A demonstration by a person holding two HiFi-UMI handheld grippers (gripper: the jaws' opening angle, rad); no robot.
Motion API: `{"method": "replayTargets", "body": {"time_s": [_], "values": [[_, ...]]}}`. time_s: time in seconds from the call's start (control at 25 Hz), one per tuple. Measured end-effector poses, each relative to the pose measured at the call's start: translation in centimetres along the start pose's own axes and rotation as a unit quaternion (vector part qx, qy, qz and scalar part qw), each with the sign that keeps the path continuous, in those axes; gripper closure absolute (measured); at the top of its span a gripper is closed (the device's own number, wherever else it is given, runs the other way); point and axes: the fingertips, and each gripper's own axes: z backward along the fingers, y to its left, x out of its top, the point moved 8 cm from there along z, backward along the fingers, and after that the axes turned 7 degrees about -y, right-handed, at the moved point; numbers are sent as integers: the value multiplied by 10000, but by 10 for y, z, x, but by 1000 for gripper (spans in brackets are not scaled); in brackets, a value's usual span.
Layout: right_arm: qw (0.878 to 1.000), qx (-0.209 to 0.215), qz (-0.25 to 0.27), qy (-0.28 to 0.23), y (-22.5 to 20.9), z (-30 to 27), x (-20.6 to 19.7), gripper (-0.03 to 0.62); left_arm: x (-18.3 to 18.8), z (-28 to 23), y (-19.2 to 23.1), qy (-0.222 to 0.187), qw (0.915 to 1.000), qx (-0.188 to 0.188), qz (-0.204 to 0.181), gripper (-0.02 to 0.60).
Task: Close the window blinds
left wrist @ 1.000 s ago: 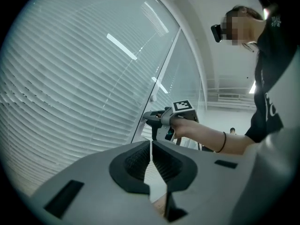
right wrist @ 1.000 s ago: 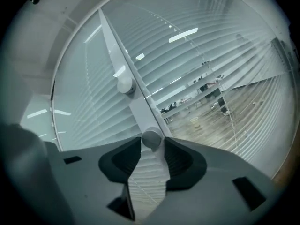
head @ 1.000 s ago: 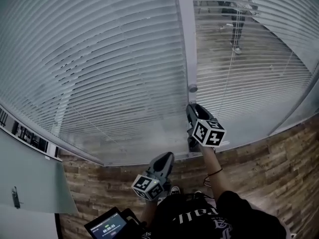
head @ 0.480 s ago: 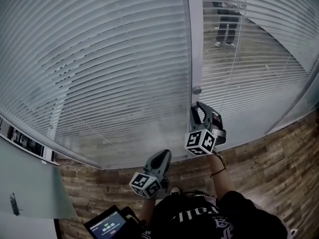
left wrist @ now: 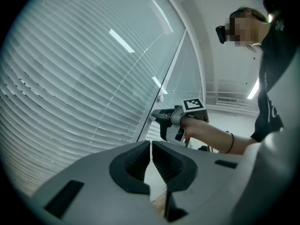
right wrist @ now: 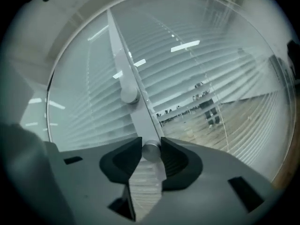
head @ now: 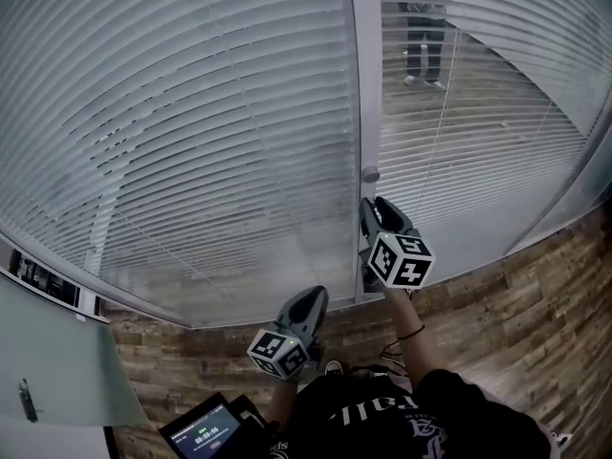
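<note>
White slatted blinds (head: 191,132) hang behind glass on both sides of a grey vertical frame post (head: 363,84). The slats of the right pane (head: 469,132) are partly open, and a floor shows through them. My right gripper (head: 369,207) is up against the post, shut on a small round metal knob (right wrist: 151,151). A second knob (right wrist: 129,96) sits higher on the post (right wrist: 123,64) and shows above the gripper as the upper knob (head: 370,173). My left gripper (head: 314,300) hangs lower and to the left, shut on nothing. It points at the blinds (left wrist: 70,78), and the right gripper (left wrist: 169,121) shows in its view.
A person (head: 421,27) stands beyond the right pane. Wood-pattern floor (head: 497,304) runs along the foot of the glass. A white ledge (head: 57,352) lies at the lower left. A small screen device (head: 206,433) hangs at my waist.
The right gripper's marker cube swung down and left, then back up and right, while its jaws stayed at the knob. The left gripper has barely moved.
</note>
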Motion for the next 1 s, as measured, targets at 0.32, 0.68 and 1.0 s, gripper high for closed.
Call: {"method": "replayTargets", "body": {"time_s": [0.32, 0.68, 1.0], "values": [[8088, 247, 5870, 260, 39, 2, -16, 461, -1, -1, 4, 25, 10000, 43, -7, 577], [9992, 110, 274, 272, 1, 5, -12, 459, -2, -5, -1, 39, 10000, 38, 12, 577], [8582, 82, 5103, 551, 26, 7, -15, 461, -3, 3, 0, 33, 9999, 124, 1, 577]]}}
